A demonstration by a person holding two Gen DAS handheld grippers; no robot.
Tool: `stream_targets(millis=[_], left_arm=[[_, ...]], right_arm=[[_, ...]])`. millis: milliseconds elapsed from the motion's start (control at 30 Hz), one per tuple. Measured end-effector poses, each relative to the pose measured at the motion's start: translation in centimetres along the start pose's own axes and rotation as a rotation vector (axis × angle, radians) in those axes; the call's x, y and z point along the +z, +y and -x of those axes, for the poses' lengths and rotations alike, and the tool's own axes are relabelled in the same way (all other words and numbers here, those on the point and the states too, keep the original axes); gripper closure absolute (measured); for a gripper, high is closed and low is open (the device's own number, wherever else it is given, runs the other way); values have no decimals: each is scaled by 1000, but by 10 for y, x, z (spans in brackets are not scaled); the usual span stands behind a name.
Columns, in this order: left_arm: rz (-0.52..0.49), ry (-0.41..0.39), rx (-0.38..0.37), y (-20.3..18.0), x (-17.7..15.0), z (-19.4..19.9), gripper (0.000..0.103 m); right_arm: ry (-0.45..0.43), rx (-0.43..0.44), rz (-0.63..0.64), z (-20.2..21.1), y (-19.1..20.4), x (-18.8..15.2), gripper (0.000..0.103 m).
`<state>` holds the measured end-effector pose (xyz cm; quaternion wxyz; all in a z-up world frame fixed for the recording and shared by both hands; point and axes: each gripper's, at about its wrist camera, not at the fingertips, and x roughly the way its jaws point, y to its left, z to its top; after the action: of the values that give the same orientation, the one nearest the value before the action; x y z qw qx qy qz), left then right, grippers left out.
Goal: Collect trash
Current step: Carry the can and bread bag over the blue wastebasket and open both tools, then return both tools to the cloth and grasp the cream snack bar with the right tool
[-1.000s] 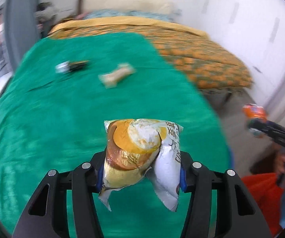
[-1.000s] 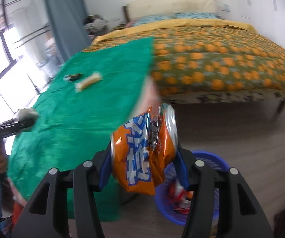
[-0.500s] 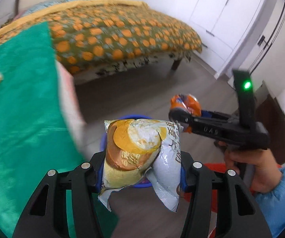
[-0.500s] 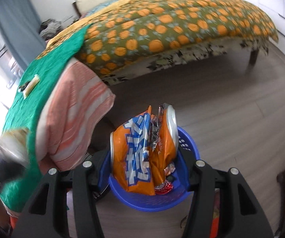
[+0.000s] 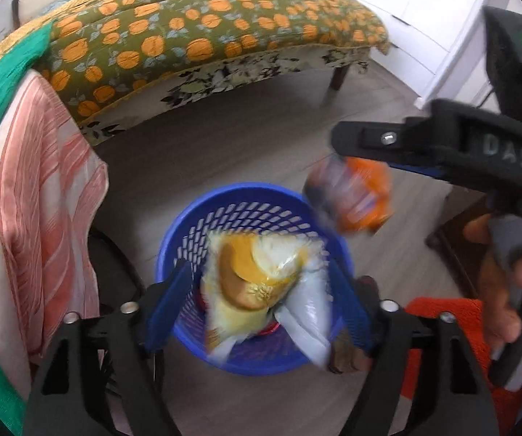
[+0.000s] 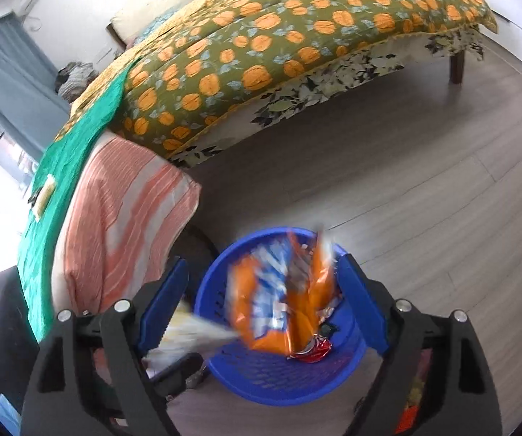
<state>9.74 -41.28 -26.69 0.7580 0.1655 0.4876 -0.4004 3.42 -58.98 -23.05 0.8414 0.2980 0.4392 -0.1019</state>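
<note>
Two hand-held grippers hang over a blue basket (image 5: 174, 239) on a bedroom floor, placed so that whatever they let go lands inside. The left gripper (image 5: 262, 287) has its blue fingers (image 5: 168, 298) spread wide; a yellow snack bag (image 5: 257, 283), blurred, sits between them without visibly touching either, apparently falling into the basket. The right gripper (image 6: 261, 290) is likewise wide open, and a crushed orange can (image 6: 279, 290), also blurred, drops free between its fingers above other wrappers already in the basket (image 6: 272, 381). On the green cloth (image 6: 68, 152) beside the flowered bedspread (image 6: 297, 36), a pale wrapper (image 6: 45, 192) seems still uncollected.
</note>
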Motion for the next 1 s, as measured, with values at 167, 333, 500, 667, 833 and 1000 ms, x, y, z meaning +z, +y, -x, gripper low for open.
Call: stream_targets(millis=[167,333,500,667,833,1000], left_arm=[[15,-53,-28,5,-5,34,15],[-6,-151,-50,13,-16,96,8],[0,-205,23,52,-49,149,6],[78,-206,176,124,-88,183,6],[219,-216,302,211,-119,214,6],[295,-255,434,279,-133,244,6]], right_arm=[[-43,-8,-22,13,-2,2,20],[-87,-64,17,26,12,-6,15],[-126,-122,192,30,59,-25,15],[-165,-152,411,30,122,-57,15],[-146,-75,524,24,195,-89,15],[-95,5,616,13,276,-118,9]])
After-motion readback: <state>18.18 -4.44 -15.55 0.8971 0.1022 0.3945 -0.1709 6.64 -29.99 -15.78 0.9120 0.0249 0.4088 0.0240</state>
